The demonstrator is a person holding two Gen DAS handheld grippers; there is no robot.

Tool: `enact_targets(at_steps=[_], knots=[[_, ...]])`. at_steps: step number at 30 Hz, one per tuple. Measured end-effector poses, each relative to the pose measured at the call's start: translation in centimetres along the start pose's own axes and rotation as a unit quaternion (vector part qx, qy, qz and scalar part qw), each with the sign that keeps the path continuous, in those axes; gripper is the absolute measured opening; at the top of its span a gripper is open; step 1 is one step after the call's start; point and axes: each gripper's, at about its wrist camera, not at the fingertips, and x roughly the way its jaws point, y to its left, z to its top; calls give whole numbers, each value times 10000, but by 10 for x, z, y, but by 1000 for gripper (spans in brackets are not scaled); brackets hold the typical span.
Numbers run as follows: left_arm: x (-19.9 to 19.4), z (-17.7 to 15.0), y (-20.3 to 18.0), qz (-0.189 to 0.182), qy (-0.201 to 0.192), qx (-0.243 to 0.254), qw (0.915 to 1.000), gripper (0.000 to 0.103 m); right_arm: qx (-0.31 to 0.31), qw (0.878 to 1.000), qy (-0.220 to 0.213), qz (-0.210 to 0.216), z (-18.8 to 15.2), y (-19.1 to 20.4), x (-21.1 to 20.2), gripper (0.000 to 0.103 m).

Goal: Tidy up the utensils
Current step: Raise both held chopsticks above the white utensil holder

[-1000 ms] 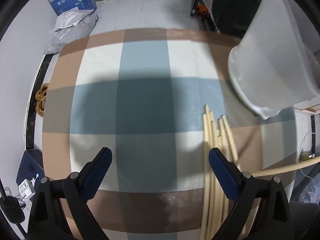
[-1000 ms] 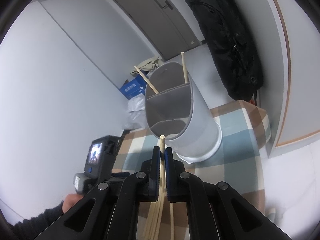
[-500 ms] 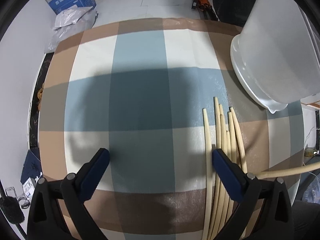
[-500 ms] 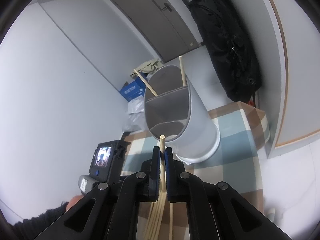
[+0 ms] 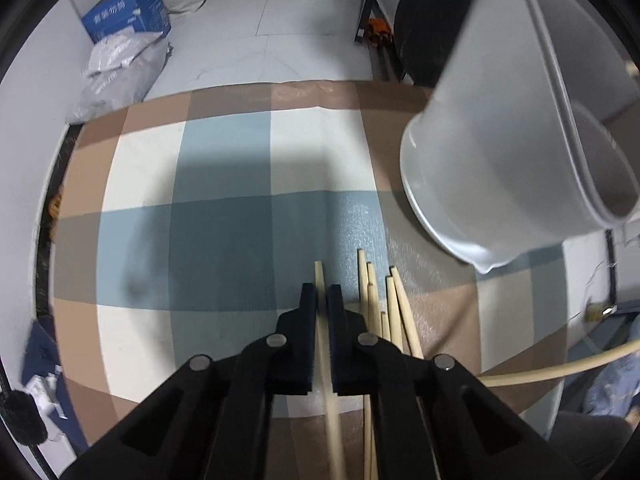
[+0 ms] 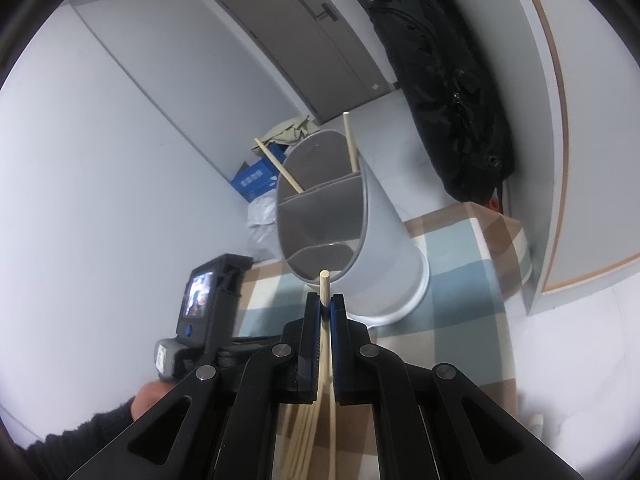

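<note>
Several pale wooden chopsticks (image 5: 394, 308) lie side by side on the checked tablecloth (image 5: 224, 216). My left gripper (image 5: 322, 298) is shut on the leftmost chopstick (image 5: 320, 280), low over the cloth. My right gripper (image 6: 328, 302) is shut on another chopstick (image 6: 324, 282) and holds it in the air, its tip pointing at the white divided utensil holder (image 6: 340, 224). The holder has two chopsticks (image 6: 350, 140) in its far compartment. The holder also shows in the left wrist view (image 5: 512, 152) at the right. The held chopstick crosses the left wrist view (image 5: 560, 368) at lower right.
A blue cardboard box (image 5: 124, 16) and grey plastic bags (image 5: 116, 72) lie on the floor beyond the table's far edge. A black bag (image 6: 448, 80) hangs by the wall on the right. The hand holding the left gripper's camera unit (image 6: 200, 304) is at lower left.
My left gripper has shifted right over the chopsticks and closed from wide open onto the leftmost one. My right gripper has kept its chopstick and drawn back a little from the holder.
</note>
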Motion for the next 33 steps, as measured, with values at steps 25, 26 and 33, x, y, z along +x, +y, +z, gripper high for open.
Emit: enact_targets(at_steps=[25, 26, 33], knots=[[-132, -52, -9, -634, -3054, 818, 9466, 1, -1316, 9906, -73, -363, -15, 62, 3, 4], [-135, -53, -9, -652, -3086, 818, 9454, 1, -1363, 9900, -62, -368, -16, 66, 3, 4], [-151, -55, -14, -754, -3240, 919, 9385, 1, -1454, 9885, -75, -409, -16, 76, -2, 4]])
